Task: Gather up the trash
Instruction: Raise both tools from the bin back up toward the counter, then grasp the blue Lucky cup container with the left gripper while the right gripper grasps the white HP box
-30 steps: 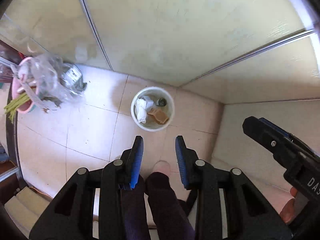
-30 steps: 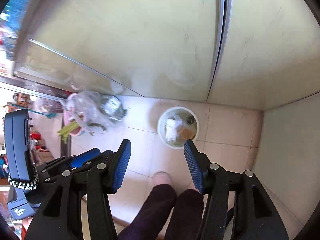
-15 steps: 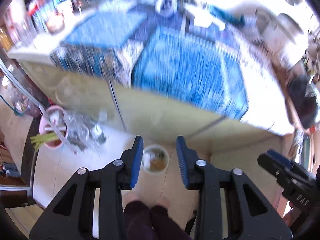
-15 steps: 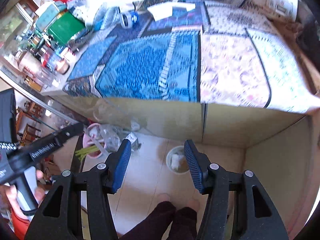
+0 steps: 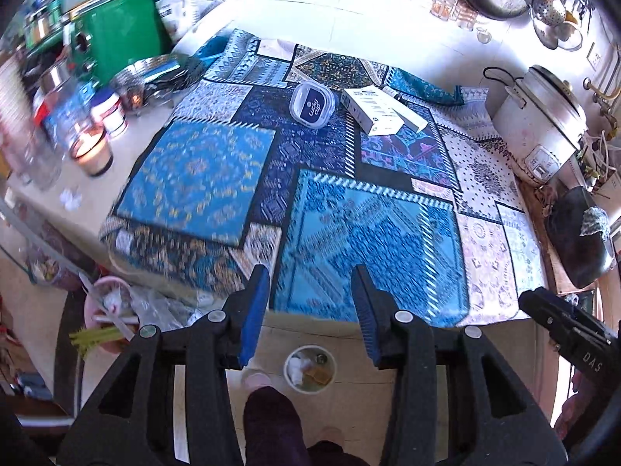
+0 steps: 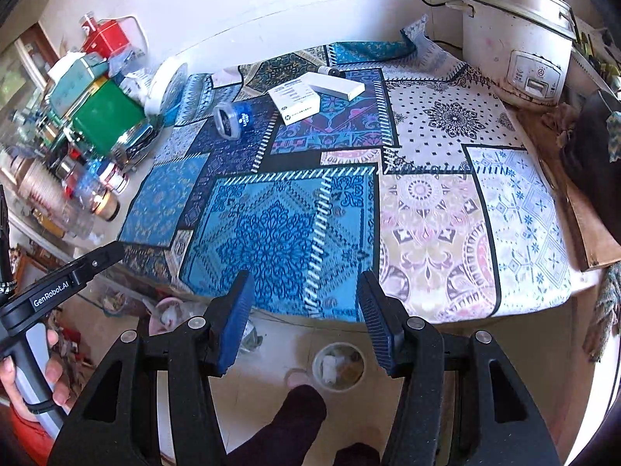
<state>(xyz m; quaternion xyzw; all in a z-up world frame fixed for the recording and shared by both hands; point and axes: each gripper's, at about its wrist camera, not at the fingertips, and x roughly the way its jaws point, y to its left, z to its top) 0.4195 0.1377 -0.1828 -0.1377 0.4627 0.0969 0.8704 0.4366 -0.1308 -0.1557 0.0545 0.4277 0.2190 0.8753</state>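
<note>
A white waste bin [image 5: 309, 368] with trash in it stands on the floor below the table's front edge; it also shows in the right wrist view [image 6: 338, 366]. On the patterned cloth at the far side lie a clear plastic cup with a blue lid [image 5: 312, 103] [image 6: 231, 118] and two white cardboard boxes [image 5: 382, 111] [image 6: 299, 101]. My left gripper [image 5: 312, 312] is open and empty, held above the table's near edge. My right gripper [image 6: 304, 312] is open and empty, at about the same height.
A white rice cooker [image 6: 516, 35] stands at the back right. A green tin [image 5: 112, 35], jars and a lit-looking glass candle [image 5: 91, 153] crowd the left side. A pink basket with a plastic bag [image 5: 112, 316] sits on the floor at the left. A small white scrap [image 5: 70, 198] lies on the left counter.
Both grippers have risen from floor level by the bin to above the table top. The views now look down on the cloth. Both stay open and empty.
</note>
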